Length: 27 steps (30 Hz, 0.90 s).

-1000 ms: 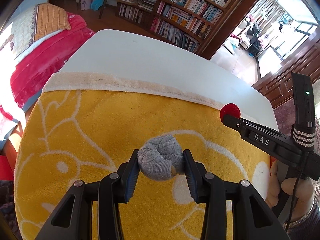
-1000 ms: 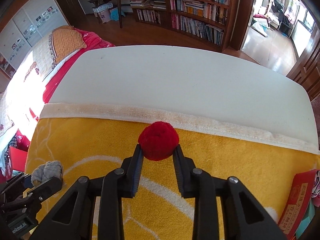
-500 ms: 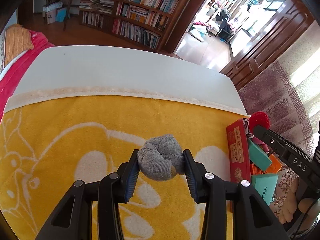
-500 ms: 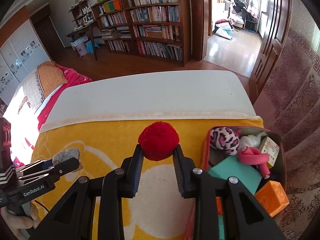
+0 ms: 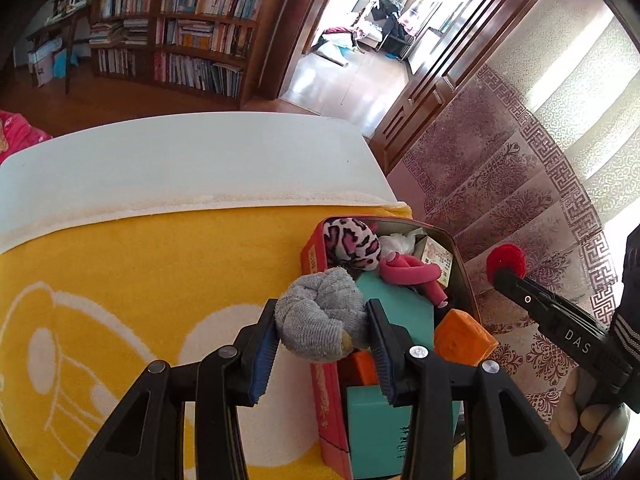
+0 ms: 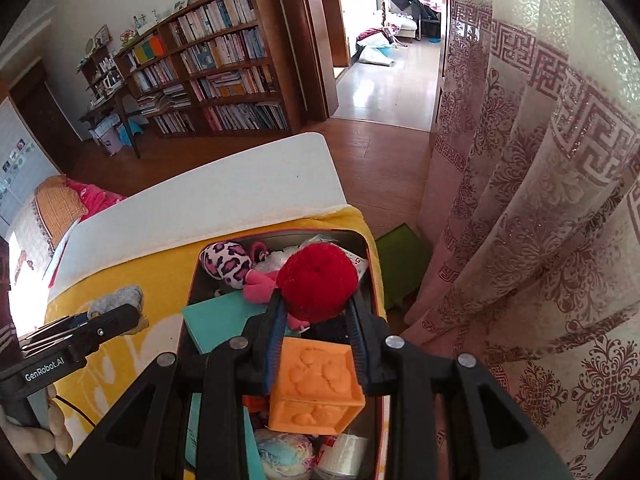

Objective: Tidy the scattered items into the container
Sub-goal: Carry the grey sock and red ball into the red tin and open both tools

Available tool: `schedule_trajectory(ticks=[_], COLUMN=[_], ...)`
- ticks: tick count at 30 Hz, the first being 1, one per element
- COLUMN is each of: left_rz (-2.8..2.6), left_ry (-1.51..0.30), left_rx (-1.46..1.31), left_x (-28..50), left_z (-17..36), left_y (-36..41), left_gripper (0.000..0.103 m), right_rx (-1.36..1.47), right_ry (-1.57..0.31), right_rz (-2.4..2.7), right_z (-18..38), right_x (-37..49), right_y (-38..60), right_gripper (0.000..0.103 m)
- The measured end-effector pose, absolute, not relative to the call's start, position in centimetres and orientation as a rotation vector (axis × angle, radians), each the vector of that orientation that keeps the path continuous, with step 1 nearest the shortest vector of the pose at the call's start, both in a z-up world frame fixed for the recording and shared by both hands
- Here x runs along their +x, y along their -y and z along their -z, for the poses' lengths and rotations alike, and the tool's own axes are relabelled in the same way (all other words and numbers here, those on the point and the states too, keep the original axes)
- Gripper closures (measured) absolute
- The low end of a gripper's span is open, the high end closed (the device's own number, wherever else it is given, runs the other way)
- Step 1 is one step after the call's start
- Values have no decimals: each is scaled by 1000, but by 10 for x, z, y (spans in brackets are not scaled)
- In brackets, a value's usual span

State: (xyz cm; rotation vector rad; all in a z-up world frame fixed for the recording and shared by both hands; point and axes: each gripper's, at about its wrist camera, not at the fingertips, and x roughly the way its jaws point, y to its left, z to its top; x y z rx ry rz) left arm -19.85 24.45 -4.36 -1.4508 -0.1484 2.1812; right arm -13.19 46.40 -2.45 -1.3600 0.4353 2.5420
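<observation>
the left gripper (image 5: 322, 326) is clenched on a rolled grey sock (image 5: 320, 316), its pads pressing the bundle from both sides at its widest part. the sock hangs just above the near left wall of the red box (image 5: 314, 258), which sits on the yellow towel (image 5: 140, 272) at the table's right end. the right gripper (image 6: 316, 312) is clamped on a red pompom (image 6: 318, 284), held over the middle of the box, above an orange block (image 6: 316, 388) and a teal carton (image 6: 220, 320).

both things look light, soft and springy. they squash under the pads and should drop without harm, so a grip across the middle is enough; neither seems slippery, the knit and yarn catch on the ribbed pads. the sock is rolled on itself and may loosen if gripped only by a loose fold.

the box already holds a spotted plush toy (image 6: 224, 262) and a pink soft figure (image 6: 256, 286), among other bits. it looks nearly full, though its depth is hard to judge through this lens, so a light ball could roll off the heap.
</observation>
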Motion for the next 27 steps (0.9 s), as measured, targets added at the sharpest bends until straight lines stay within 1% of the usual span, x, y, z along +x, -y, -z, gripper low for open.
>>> schedule_trajectory(ticks=[6, 12, 14, 15, 16, 17, 18, 19, 20, 21, 26, 27], left_rz=[-2146, -2147, -2144, -2142, -2141, -2144, -2152, -2164, -2172, -2173, -2206, -2216], left_ry=[137, 115, 106, 102, 97, 95, 97, 106, 114, 114, 87, 80], left_rx=[-1486, -1523, -1533, -1540, -1551, -1563, -1570, -1570, -1569, -1573, -1582, -1583], left_x=[-212, -221, -223, -224, -225, -226, -226, -226, -226, -227, -225, -223], left_z=[57, 71, 73, 74, 76, 77, 77, 76, 75, 74, 67, 65], left_y=[-289, -309, -313, -314, -315, -315, -313, -311, -309, -308, -300, -298], left_gripper=[59, 59, 59, 58, 51, 44, 25, 17, 17, 17, 16, 9], right_rx=[-1414, -1487, -1511, -1523, -1523, -1525, -1527, -1528, -1522, -1517, -1498, -1492], right_ry=[-450, -447, -455, -472, -490, -511, -530, -551, -562, -568, -594, -602], right_rz=[-2543, -2543, -2534, -2530, -2525, -2526, -2526, -2516, -2517, -2521, -2526, -2528], right_z=[41, 60, 65, 67, 68, 69, 69, 69, 68, 67, 61, 59], right_x=[-136, -146, -148, -149, -149, -148, -148, -147, -145, -144, -137, -136], right_y=[-476, -481, -482, -483, -485, -486, -488, -489, -490, -491, -491, -490], right_gripper=[70, 70, 69, 65, 65, 60, 52, 48, 43, 40, 38, 37])
